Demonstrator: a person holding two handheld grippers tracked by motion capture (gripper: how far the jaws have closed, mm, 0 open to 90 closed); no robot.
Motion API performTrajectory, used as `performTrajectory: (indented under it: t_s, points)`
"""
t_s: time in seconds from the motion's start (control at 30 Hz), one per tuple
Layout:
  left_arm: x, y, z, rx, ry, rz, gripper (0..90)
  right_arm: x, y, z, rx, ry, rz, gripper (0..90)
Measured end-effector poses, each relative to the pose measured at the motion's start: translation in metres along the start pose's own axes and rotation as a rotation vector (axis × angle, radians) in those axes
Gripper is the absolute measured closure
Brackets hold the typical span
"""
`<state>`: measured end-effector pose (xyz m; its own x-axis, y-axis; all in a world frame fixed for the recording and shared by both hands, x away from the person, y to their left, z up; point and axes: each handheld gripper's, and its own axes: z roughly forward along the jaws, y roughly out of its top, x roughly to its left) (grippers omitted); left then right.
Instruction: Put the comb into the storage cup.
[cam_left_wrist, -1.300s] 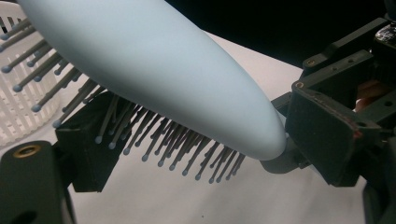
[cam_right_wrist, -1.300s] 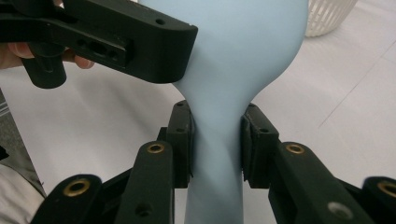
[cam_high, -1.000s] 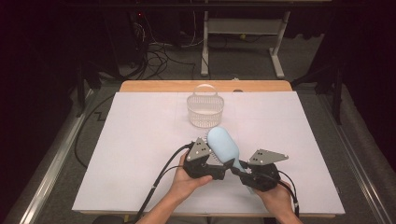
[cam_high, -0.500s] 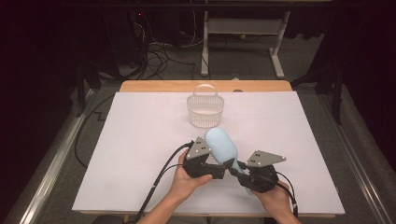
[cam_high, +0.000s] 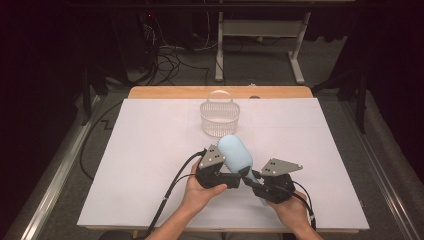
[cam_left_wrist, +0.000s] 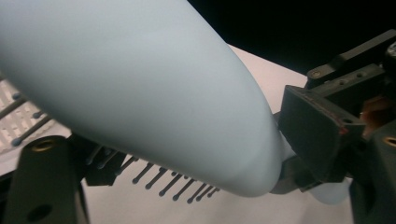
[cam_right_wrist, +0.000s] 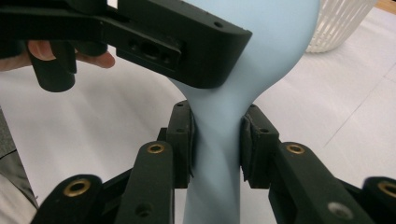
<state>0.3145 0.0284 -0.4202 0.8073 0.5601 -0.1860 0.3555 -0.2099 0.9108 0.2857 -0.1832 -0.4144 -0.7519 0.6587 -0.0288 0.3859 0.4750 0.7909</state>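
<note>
A pale blue hairbrush (cam_high: 235, 154) is held up between both grippers near the table's front edge, its rounded head tilted up toward the basket. My right gripper (cam_high: 251, 182) is shut on its handle (cam_right_wrist: 215, 135), one pad on each side. My left gripper (cam_high: 231, 178) comes in from the left and is shut on the brush where the neck widens into the head; its black body (cam_right_wrist: 187, 51) crosses the brush in the right gripper view. In the left gripper view the head (cam_left_wrist: 140, 93) looms close with dark bristles (cam_left_wrist: 163, 182) beneath, and the right gripper (cam_left_wrist: 322, 140) lies just beyond.
A white lattice basket (cam_high: 219, 117) with a hoop handle stands on the white sheet (cam_high: 140, 150) behind the brush, at the table's middle back; it also shows at top right (cam_right_wrist: 341, 23). Cables trail from both grippers toward the front edge.
The brush and both grippers have drifted very slightly left; both holds are unchanged.
</note>
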Motion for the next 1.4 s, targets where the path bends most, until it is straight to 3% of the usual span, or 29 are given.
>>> performTrajectory:
  t_s: [0.33,0.6,0.8,0.87,1.0,1.4]
  points:
    - [0.003,0.005,-0.007,0.012,-0.030,-0.013,34.1,-0.003,0.001,0.004,0.021,0.000,-0.007,70.4]
    - [0.010,0.011,-0.017,0.016,-0.079,-0.076,40.2,-0.004,0.007,0.003,0.013,0.013,-0.013,70.0]
    - [0.012,0.013,-0.021,0.021,-0.109,-0.100,46.0,-0.004,0.008,0.006,0.021,0.021,-0.014,69.5]
    - [0.015,0.014,-0.023,0.016,-0.137,-0.130,48.1,-0.004,0.008,0.007,0.022,0.027,-0.015,69.3]
    - [0.015,0.017,-0.026,-0.011,-0.152,-0.151,51.4,-0.004,0.011,0.008,0.013,0.035,-0.008,68.9]
    - [0.019,0.022,-0.030,0.019,-0.180,-0.178,53.8,-0.005,0.013,0.012,0.002,0.082,0.019,68.6]
